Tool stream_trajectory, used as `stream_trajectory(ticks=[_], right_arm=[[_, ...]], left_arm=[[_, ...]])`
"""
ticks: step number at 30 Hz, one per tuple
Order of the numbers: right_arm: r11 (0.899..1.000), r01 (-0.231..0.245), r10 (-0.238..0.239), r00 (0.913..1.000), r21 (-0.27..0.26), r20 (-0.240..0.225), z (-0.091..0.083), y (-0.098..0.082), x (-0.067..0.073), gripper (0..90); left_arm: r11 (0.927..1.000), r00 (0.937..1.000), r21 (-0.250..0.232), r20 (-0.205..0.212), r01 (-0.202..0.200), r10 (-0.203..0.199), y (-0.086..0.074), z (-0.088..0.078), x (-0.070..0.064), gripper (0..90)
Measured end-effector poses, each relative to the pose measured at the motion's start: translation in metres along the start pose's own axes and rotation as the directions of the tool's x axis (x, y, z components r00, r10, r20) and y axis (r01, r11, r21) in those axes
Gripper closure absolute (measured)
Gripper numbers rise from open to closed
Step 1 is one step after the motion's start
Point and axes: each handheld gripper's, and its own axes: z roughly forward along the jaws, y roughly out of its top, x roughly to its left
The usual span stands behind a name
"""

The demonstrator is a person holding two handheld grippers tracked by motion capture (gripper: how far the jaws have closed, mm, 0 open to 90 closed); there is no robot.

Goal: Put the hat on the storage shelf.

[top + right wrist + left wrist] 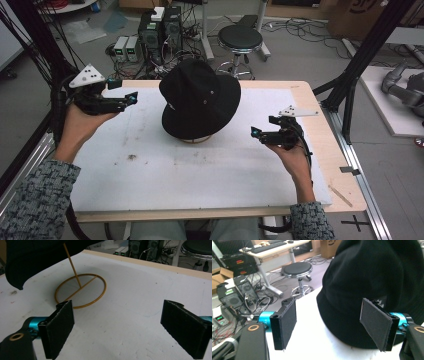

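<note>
A black hat sits on a thin yellow stand near the middle of the bench, toward its far edge; in the right gripper view the stand's ring base lies flat on the white surface, and its rod rises up into the hat. The left gripper hangs at about nine o'clock of the hat, close beside the brim but apart from it; its jaws are released and stand wide with nothing between them; in the left gripper view the hat's side looms behind the right-hand jaw, and bare bench shows through the gap. The right gripper hovers at about four o'clock of the hat, low over the bench and a little off from the brim; its jaws are also released and wide apart, with only white bench between them; the stand's ring lies just beyond its left-hand jaw. A hand holds each gripper from below, in grey patterned sleeves. A round stool stands on the floor beyond the bench at twelve o'clock.
</note>
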Motion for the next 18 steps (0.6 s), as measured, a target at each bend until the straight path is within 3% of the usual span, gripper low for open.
stream_trajectory(ticks=[13, 18], right_arm=[[1.0, -0.001, 0.001, 1.0, 0.013, 0.002, 0.003, 0.001, 0.002, 11.5], [1.0, 0.003, -0.003, 1.0, 0.017, 0.003, 0.004, 0.001, 0.002, 11.5]], left_arm=[[0.9961, 0.9939, 0.031, -0.075, 0.083, -0.081, -0.056, -0.013, 0.009, 24.3], [0.9964, 0.9935, 0.038, -0.088, 0.076, -0.073, -0.066, -0.016, 0.008, 24.3]])
